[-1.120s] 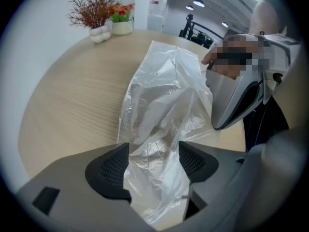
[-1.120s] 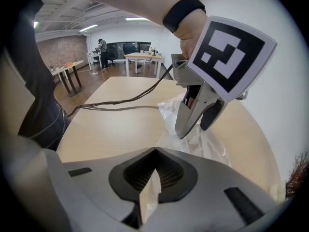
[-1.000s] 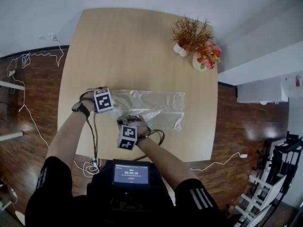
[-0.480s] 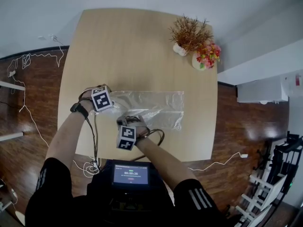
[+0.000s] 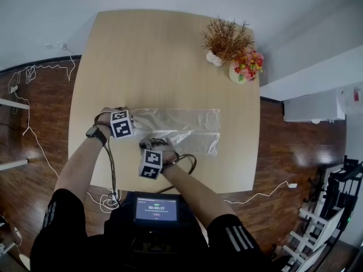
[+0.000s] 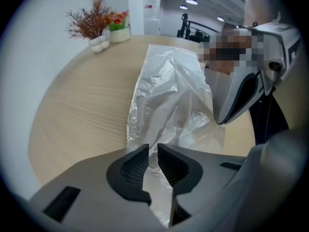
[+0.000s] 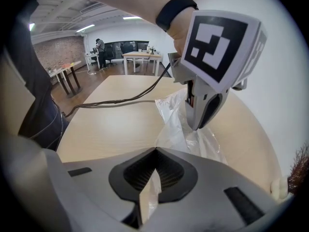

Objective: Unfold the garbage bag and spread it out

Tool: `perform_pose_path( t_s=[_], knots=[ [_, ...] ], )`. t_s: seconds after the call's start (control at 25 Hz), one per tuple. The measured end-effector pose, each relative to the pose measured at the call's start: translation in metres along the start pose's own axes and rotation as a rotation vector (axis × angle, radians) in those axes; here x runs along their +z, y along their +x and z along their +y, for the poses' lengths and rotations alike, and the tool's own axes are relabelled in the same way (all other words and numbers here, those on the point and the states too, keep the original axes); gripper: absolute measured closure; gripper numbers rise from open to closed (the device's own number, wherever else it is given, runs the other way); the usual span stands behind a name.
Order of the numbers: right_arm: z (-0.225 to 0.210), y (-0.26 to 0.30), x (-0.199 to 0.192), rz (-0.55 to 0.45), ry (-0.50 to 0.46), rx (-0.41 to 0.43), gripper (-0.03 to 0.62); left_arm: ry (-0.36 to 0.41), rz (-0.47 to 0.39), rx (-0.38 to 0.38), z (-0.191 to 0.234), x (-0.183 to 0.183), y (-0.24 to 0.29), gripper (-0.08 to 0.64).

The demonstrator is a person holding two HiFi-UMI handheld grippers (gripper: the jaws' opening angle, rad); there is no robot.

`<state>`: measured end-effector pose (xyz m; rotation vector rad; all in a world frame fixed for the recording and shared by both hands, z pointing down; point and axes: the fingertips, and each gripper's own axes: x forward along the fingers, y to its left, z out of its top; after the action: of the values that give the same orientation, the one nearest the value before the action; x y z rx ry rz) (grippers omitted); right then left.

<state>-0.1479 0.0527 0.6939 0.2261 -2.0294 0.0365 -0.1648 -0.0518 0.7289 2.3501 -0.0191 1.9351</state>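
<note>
Left gripper (image 6: 152,156) just closed on garbage bag (image 5: 181,126); right gripper (image 7: 155,170) pinches it.

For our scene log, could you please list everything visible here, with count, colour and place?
table: one, light wood, centre.
garbage bag: one, clear, table's near half.
dried plant: one, brown, table's far right corner.
flower pot: one, red-pink blooms, beside it.
cables: several, white, left floor.
screen: one, dark, person's chest.
left gripper: one, grey, just closed on bag's left end.
right gripper: one, grey, shut on bag's near edge.
</note>
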Motion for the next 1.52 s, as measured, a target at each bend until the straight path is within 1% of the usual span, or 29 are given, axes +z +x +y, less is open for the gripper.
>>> perform_pose_path(
  t_s=[0.08, 0.2, 0.28, 0.48, 0.68, 0.84, 0.88, 0.92, 1.04, 1.12, 1.16, 1.32, 1.4, 1.52],
  knots=[
    [0.001, -0.001, 0.001, -0.004, 0.0, 0.001, 0.586, 0.003, 0.02, 0.022, 0.004, -0.006, 0.007, 0.509],
    [0.002, 0.0, 0.004, -0.024, -0.004, -0.013, 0.586, -0.016, 0.021, 0.053, 0.014, -0.009, 0.01, 0.508],
    [0.007, -0.005, 0.007, -0.024, -0.015, 0.006, 0.586, -0.015, 0.032, 0.071, 0.02, -0.01, 0.009, 0.508],
    [0.022, -0.012, 0.015, -0.033, -0.042, 0.039, 0.586, -0.002, 0.047, 0.08, 0.026, -0.011, 0.009, 0.506],
    [0.041, -0.005, 0.011, -0.016, -0.082, 0.067, 0.586, 0.007, 0.053, 0.091, 0.029, -0.01, 0.009, 0.506],
    [0.042, 0.001, 0.005, 0.012, -0.106, 0.058, 0.583, 0.018, 0.06, 0.105, 0.03, -0.011, 0.009, 0.503],
    [0.041, 0.002, 0.004, 0.012, -0.098, 0.053, 0.553, 0.02, 0.06, 0.108, 0.03, -0.01, 0.009, 0.505],
    [0.038, 0.002, 0.003, 0.007, -0.089, 0.047, 0.552, 0.023, 0.06, 0.111, 0.03, -0.01, 0.009, 0.503],
    [0.032, -0.001, 0.004, -0.022, -0.06, 0.024, 0.481, 0.028, 0.064, 0.116, 0.03, -0.011, 0.01, 0.505],
    [0.028, -0.005, 0.007, -0.049, -0.043, 0.01, 0.418, 0.029, 0.065, 0.12, 0.029, -0.012, 0.01, 0.505],
    [0.026, -0.007, 0.009, -0.062, -0.036, 0.001, 0.408, 0.03, 0.065, 0.123, 0.03, -0.012, 0.01, 0.505],
    [0.011, -0.031, 0.015, -0.129, 0.004, -0.034, 0.407, 0.053, 0.057, 0.159, 0.033, -0.008, 0.008, 0.505],
    [0.0, -0.045, 0.016, -0.168, 0.014, -0.072, 0.407, 0.053, 0.036, 0.181, 0.034, -0.004, -0.001, 0.505],
    [-0.017, -0.063, 0.005, -0.193, 0.025, -0.119, 0.407, 0.054, 0.006, 0.199, 0.035, 0.002, -0.019, 0.505]
  ],
)
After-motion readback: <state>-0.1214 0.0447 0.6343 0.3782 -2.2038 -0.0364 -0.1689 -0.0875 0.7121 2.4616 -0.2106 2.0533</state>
